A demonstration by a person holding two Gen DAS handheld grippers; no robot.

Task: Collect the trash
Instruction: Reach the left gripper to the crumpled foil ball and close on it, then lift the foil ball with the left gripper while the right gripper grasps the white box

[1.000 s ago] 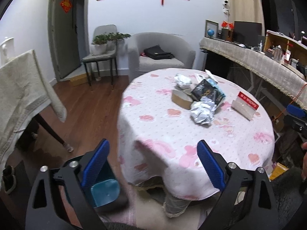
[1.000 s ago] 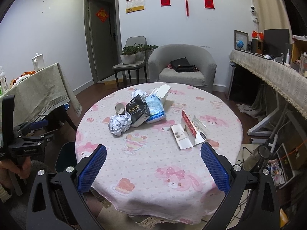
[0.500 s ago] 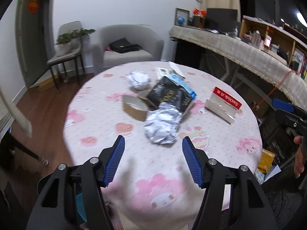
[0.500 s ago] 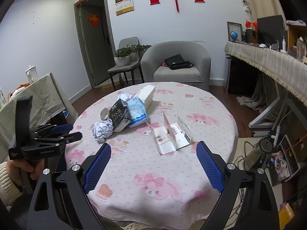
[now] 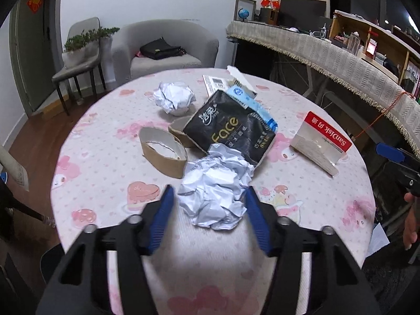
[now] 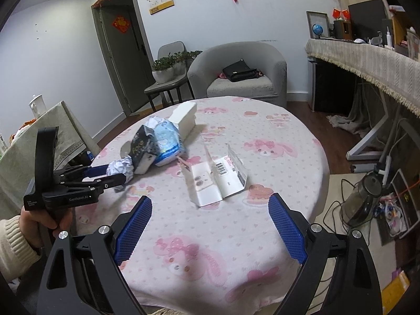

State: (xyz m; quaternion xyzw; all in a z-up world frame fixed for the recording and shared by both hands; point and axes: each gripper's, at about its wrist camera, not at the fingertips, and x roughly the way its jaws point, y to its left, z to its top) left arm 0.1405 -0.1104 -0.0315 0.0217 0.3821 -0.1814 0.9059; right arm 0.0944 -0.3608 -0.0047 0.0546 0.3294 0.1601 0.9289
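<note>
Paper ball (image 5: 216, 190) lies on table (image 5: 105, 168), before tissue pack (image 5: 231, 131); cardboard ring (image 5: 164, 152) left, SanDisk package (image 5: 321, 141) right.

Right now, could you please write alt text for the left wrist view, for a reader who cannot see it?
The left gripper, whose blue fingers have just been closing, straddles a crumpled paper ball on a round table with a pink-patterned cloth. Behind the ball lie a cardboard ring, a black tissue pack, another paper ball and a red and white SanDisk package.

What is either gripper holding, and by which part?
Nothing yet. The left gripper, jaws just closing, brackets the crumpled paper ball without pressing it; the right gripper is open and empty.
</note>
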